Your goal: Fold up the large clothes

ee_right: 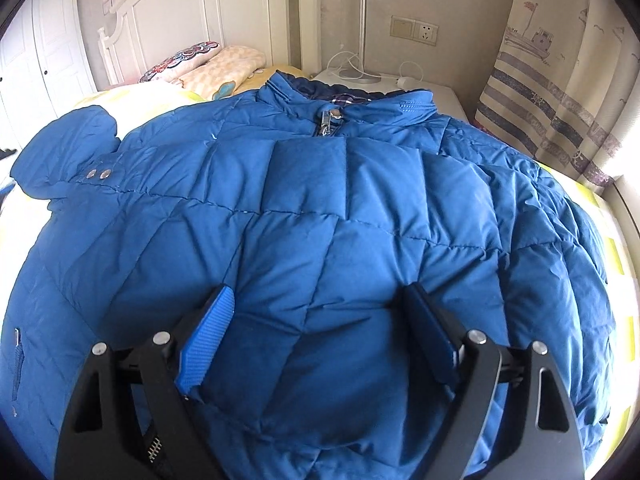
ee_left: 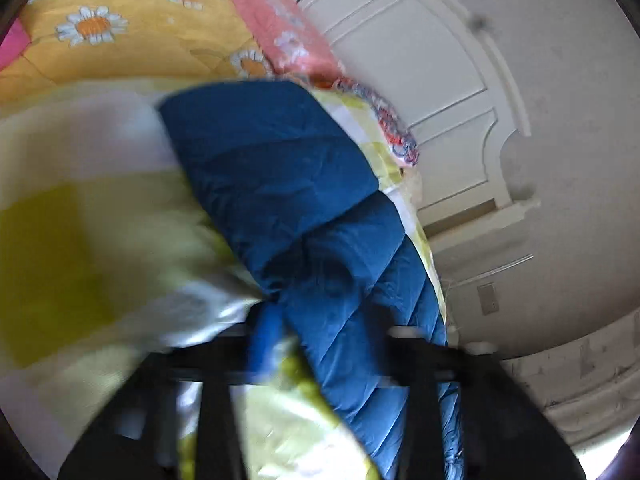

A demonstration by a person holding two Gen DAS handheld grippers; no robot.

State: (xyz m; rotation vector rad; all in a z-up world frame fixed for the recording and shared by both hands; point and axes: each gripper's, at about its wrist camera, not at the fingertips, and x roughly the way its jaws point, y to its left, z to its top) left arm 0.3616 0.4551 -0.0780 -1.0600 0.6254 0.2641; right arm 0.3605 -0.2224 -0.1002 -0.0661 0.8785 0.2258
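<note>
A large blue quilted puffer jacket (ee_right: 320,220) lies front up on the bed, collar and zipper pull (ee_right: 326,122) toward the headboard. My right gripper (ee_right: 320,308) is open, its blue-padded fingers (ee_right: 208,336) pressed onto the jacket's lower front. In the blurred left wrist view, a blue sleeve (ee_left: 288,184) of the jacket runs from the yellow checked bedsheet (ee_left: 92,232) down into my left gripper (ee_left: 304,320), which looks shut on the sleeve; one blue pad (ee_left: 266,332) shows beside the fabric.
A white headboard (ee_right: 192,12) and pillows (ee_right: 200,64) stand at the bed's far end. A nightstand (ee_right: 420,92) with lamp pole and cables is at the right, striped curtain (ee_right: 540,92) beyond. An orange daisy quilt (ee_left: 120,28) and white wardrobe doors (ee_left: 420,80) show in the left view.
</note>
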